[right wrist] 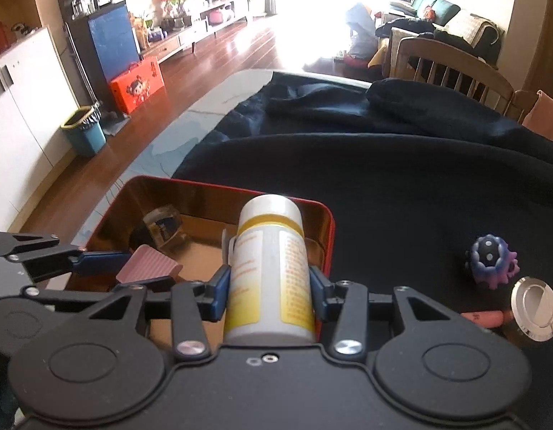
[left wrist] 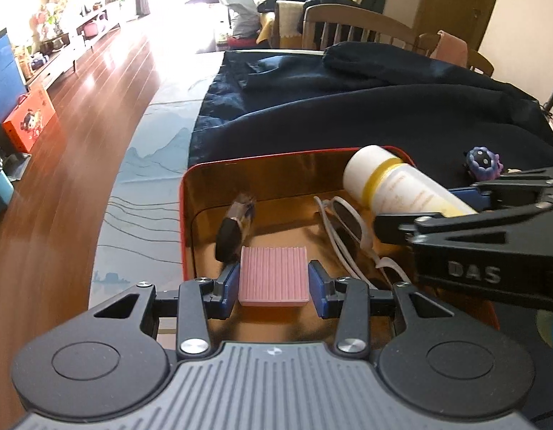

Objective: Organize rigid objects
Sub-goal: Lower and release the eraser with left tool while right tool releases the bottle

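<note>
My left gripper point(left wrist: 273, 285) is shut on a pink ribbed block point(left wrist: 273, 279), held over the near part of a red tin point(left wrist: 240, 165) with a gold inside. My right gripper point(right wrist: 269, 286) is shut on a white bottle with yellow bands point(right wrist: 271, 268), which hangs over the tin's right side point(right wrist: 328, 236). In the left wrist view that bottle point(left wrist: 394, 182) and the right gripper point(left wrist: 430, 208) come in from the right. Inside the tin lie white-framed sunglasses point(left wrist: 344, 222) and a small glass bottle with a dark cap point(left wrist: 237, 222).
A dark blue cloth point(right wrist: 402, 179) covers the table around the tin. On it, right of the tin, lie a purple spiky toy point(right wrist: 491, 261), a round silver compact point(right wrist: 536, 308) and a pink stick point(right wrist: 484, 317). Wooden chairs point(right wrist: 452, 68) stand behind the table.
</note>
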`<state>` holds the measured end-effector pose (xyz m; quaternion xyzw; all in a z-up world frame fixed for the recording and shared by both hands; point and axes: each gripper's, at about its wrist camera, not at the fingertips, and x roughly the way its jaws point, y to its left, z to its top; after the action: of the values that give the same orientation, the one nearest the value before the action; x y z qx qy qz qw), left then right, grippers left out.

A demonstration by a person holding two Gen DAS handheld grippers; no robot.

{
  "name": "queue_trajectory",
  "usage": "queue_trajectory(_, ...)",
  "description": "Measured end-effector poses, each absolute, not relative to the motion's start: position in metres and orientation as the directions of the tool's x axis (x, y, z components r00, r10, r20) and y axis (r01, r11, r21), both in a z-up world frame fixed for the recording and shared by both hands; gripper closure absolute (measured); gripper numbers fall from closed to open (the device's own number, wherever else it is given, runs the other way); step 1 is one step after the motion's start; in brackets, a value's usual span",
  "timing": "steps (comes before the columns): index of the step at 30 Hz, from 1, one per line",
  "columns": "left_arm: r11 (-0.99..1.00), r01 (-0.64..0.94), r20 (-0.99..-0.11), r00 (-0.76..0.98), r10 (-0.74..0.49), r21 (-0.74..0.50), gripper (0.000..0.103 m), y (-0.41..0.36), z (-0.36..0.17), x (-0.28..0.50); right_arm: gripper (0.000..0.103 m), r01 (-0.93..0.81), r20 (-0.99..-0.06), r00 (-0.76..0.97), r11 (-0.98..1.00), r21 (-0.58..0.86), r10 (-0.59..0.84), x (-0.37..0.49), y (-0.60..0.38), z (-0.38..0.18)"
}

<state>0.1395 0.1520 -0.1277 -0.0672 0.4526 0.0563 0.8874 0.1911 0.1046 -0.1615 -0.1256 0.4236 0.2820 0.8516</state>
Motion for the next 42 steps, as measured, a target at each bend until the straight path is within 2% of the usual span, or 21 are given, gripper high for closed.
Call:
queue_trajectory(11, 0.994, -0.108, -0.811, 0.583, 0.037, -0.032, 0.063, 0.140, -0.134, 0.147, 0.062, -0.571, -0.801, 0.474, 0.820, 0.037, 0.366, 0.197, 0.106, -0.163)
queue_trajectory(23, 0.993, -0.116, -0.823, 0.563, 0.069, 0.004, 0.063, 0.137, -0.137, 0.159, 0.059, -0.563, -0.781, 0.441, 0.814, 0.142, 0.442, 0.187, 0.080, -0.142)
queue_trajectory(25, 0.992, -0.124, -0.826, 0.560, 0.067, -0.004, 0.062, 0.138, -0.137, 0.160, 0.055, -0.560, -0.777, 0.444, 0.815, 0.148, 0.446, 0.185, 0.076, -0.139)
queue_trajectory(27, 0.990, -0.138, -0.828, 0.557, 0.067, -0.012, 0.059, 0.138, -0.136, 0.160, 0.052, -0.555, -0.773, 0.447, 0.817, 0.155, 0.450, 0.185, 0.073, -0.137)
queue_trajectory(29, 0.988, -0.150, -0.826, 0.560, 0.063, -0.026, 0.043, 0.139, -0.133, 0.158, 0.052, -0.547, -0.771, 0.449, 0.821, 0.163, 0.452, 0.184, 0.068, -0.136)
queue_trajectory(31, 0.985, -0.165, -0.821, 0.568, 0.055, -0.048, 0.038, 0.141, -0.131, 0.155, 0.052, -0.543, -0.766, 0.452, 0.823, 0.170, 0.456, 0.183, 0.064, -0.134)
queue_trajectory(40, 0.976, -0.207, -0.814, 0.577, 0.069, -0.065, 0.038, 0.137, -0.118, 0.140, 0.051, -0.555, -0.745, 0.461, 0.812, 0.182, 0.483, 0.169, 0.051, -0.125)
queue_trajectory(42, 0.976, -0.207, -0.807, 0.587, 0.066, -0.071, 0.038, 0.134, -0.112, 0.136, 0.048, -0.558, -0.737, 0.466, 0.809, 0.184, 0.489, 0.166, 0.049, -0.121)
